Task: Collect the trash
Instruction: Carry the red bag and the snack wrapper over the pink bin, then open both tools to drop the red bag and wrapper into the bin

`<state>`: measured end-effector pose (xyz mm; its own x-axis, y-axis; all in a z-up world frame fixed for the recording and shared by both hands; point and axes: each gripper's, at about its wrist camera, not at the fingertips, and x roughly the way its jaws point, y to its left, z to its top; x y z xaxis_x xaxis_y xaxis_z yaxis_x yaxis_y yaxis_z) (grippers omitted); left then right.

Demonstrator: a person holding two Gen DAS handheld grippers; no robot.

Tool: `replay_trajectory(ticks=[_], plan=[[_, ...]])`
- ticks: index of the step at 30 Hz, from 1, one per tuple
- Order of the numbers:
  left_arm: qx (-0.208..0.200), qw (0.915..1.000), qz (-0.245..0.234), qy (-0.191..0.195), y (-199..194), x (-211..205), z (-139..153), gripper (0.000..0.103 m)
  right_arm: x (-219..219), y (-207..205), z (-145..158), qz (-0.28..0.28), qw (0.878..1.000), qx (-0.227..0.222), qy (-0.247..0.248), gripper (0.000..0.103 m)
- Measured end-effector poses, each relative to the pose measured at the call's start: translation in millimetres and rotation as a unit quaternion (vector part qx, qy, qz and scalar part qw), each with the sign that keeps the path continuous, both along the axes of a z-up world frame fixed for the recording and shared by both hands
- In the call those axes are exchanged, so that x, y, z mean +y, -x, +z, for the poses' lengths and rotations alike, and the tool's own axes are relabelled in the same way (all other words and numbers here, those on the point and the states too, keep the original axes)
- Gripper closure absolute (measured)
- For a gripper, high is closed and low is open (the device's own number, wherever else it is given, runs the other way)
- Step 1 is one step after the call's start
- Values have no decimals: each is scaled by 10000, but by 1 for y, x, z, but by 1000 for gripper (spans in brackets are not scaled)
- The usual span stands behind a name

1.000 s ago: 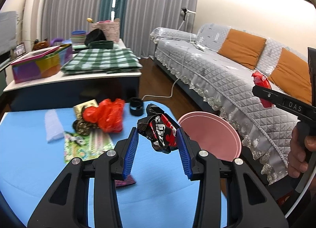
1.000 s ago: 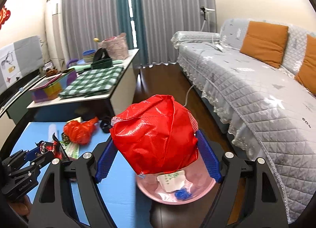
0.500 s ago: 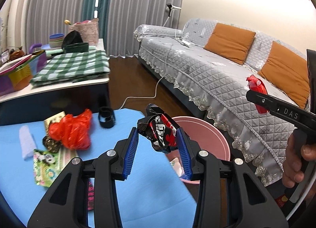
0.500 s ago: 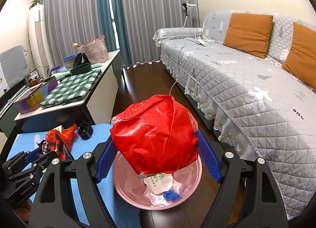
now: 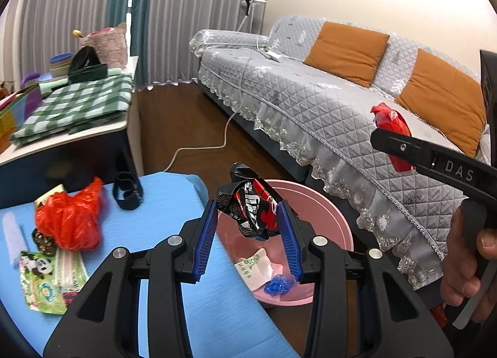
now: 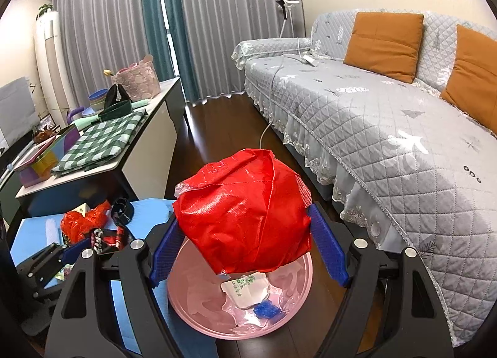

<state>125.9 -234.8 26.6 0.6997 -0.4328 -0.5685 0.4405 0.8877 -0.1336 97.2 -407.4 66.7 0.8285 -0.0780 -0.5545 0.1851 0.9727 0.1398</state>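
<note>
The left gripper (image 5: 247, 230) squeezes a crumpled black and red wrapper (image 5: 250, 210) at the near rim of the pink bin (image 5: 329, 218), so it might drop onto the blue worktop (image 5: 174, 196). The right gripper (image 6: 248, 249), spread wide, hugs a big red bag (image 6: 245, 215) right over the bin, and it could bounce out onto the floor (image 6: 217, 128).

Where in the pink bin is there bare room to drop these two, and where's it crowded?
Pink bin: its left half and far side lie bare. Crowded at the near right, where the white wrapper and blue scrap sit.

pink basin (image 6: 198, 305) open above, sofa (image 6: 388, 147) beside
</note>
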Motion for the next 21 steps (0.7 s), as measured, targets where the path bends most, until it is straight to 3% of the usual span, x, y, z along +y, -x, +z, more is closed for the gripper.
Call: replay_trajectory(ticks=[14,15,16,18,21], plan=[[163,9996,-222,-13,-27,-22,-19,63,-5,-20,-16,-52,9999,153,-40,25],[174,9995,-255,-2,-28,-23,-19,61,-5,-21,-17,-80,9998,165,-21,24],[191,9994,-283,-3,-29,-25,-20,53,-5,-23,-17,-123,9998,181,8,17],[188,9995,-246,-28,-31,-25,-21,43,-6,-24,-18,-138,9998,172,-6,12],[211,9996,-200,3,-31,-20,-23,43,-5,-25,-19,-143,9997,188,-33,12]])
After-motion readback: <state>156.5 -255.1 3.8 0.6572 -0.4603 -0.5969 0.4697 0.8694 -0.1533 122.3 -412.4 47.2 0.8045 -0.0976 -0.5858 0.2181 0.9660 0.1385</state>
